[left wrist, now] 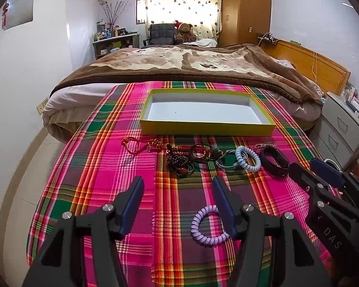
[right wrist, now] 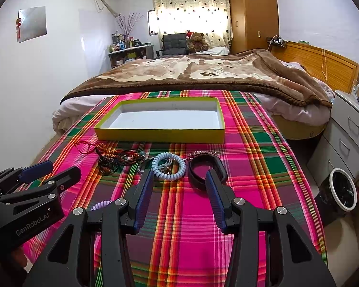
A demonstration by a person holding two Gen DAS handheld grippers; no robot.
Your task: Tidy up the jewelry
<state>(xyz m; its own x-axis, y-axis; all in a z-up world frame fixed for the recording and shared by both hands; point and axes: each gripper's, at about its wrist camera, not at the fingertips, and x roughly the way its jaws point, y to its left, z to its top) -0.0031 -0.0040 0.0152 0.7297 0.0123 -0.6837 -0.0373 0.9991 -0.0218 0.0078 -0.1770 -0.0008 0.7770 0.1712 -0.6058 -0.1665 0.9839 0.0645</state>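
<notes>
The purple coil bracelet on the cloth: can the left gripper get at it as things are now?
Probably yes. The left gripper is open, and the purple coil bracelet lies alone on the plaid cloth, beside its right finger. Nothing covers it.

White walls (right wrist: 59,71) are enclosing a bedroom where daylight is glowing through a patterned curtain (right wrist: 191,12). A bed (left wrist: 179,64) is lying under a brown blanket, its wooden headboard (right wrist: 323,59) standing at the right — a tall wooden wardrobe (right wrist: 251,12) is rising beyond it. A teddy bear (left wrist: 184,32) is sitting beside a dark chair (left wrist: 161,33). White drawers (right wrist: 347,131) are standing at the right.
</notes>
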